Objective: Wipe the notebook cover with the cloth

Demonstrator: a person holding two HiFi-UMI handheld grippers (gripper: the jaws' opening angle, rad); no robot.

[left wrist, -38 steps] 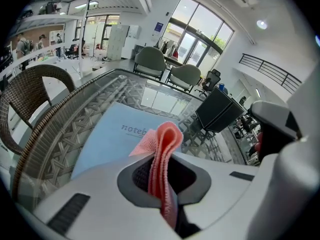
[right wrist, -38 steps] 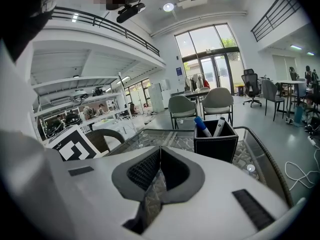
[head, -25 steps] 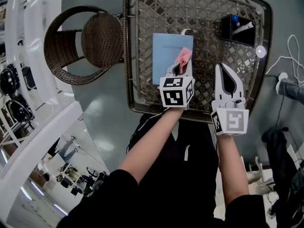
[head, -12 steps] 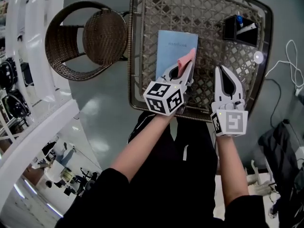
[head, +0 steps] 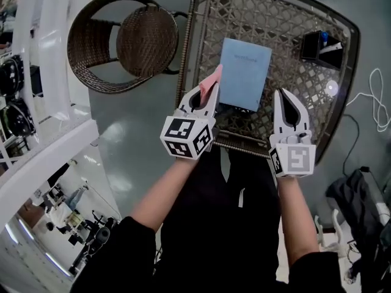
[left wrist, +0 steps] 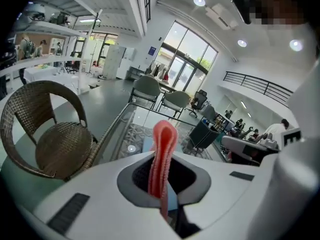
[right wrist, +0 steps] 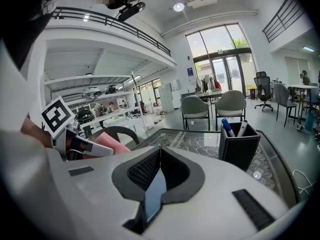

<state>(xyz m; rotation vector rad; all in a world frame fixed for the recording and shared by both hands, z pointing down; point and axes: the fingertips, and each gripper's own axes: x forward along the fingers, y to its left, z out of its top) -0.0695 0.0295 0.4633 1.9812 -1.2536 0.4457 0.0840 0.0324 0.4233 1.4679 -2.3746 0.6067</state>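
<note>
**Head view.** The left hand-held gripper point(head: 209, 95) is clamped on a pink cloth point(head: 214, 78), which sticks out past its tips toward the far side. It is over the near-left edge of the glass-topped wicker worktop point(head: 293, 23). The light-blue notebook point(head: 245, 73) lies on the worktop between the two grippers. The far end of the cloth is right at the notebook's left edge, but I cannot tell whether the two touch. The right hand-held gripper point(head: 283, 96) is just right of the notebook's near corner and points away from the person. A black pen holder point(head: 317, 44) stands at the far right of the worktop. A round wicker chair point(head: 137, 41) stands on the grey floor to the left.

**Left gripper view.** The jaws are pressed together on the folded cloth, which stands up as a narrow loop above them. Beyond the cloth are the worktop, a corner of the notebook and the pen holder. The wicker chair is on the left.

**Right gripper view.** The jaw tips meet and nothing is gripped at the tips. A thin blue strip shows in the slot below them, and I cannot tell what it is. The left hand-held gripper and the cloth appear at the left. The pen holder, on the right of the worktop, holds a blue-capped marker point(right wrist: 227, 127) and a white one.
</note>
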